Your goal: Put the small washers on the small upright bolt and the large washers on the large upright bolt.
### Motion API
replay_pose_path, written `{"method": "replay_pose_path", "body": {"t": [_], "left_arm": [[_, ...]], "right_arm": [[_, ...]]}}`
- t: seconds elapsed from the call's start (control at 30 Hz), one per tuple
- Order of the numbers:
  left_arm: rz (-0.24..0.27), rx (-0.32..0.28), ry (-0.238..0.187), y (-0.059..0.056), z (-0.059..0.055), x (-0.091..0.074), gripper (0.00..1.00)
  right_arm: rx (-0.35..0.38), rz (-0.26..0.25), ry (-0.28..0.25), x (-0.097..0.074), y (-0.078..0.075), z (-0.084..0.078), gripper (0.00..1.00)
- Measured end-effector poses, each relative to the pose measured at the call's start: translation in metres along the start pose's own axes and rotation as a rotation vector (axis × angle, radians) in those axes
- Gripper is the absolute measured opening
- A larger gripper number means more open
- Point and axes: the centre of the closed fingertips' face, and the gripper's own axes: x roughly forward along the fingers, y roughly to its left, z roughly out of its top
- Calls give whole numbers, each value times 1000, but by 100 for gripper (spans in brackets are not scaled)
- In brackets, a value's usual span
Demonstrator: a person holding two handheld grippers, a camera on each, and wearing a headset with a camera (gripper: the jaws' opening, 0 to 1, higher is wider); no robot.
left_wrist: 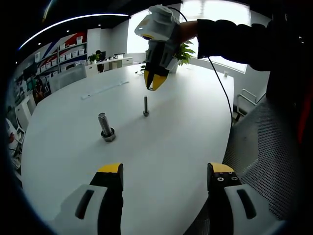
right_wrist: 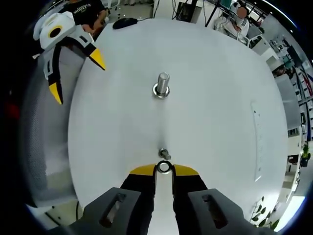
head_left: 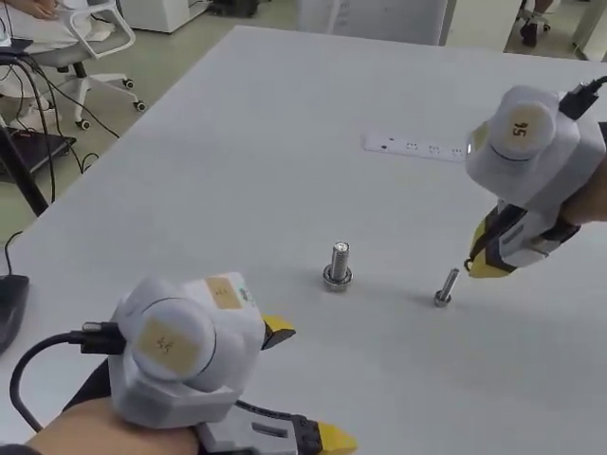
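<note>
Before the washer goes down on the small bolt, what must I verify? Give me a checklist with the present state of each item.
1. Grip of the right hand-held gripper on the small washer: ok.
2. Washer centred over the small bolt: cannot tell; it sits close beside the bolt's top.
3. Is the small bolt upright: ok.
4. Is the large bolt apart from the path: ok.
5. Is the left hand-held gripper open, holding nothing and well away: ok.
</note>
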Motion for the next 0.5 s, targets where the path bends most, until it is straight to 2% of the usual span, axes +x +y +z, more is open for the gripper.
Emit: {"method": "replay_pose_path", "body": {"t": [0.5], "left_arm": [[4, -9, 6, 2, -1, 0, 69]], "right_arm": [[-17, 23, 16, 14, -6, 3, 14]]}}
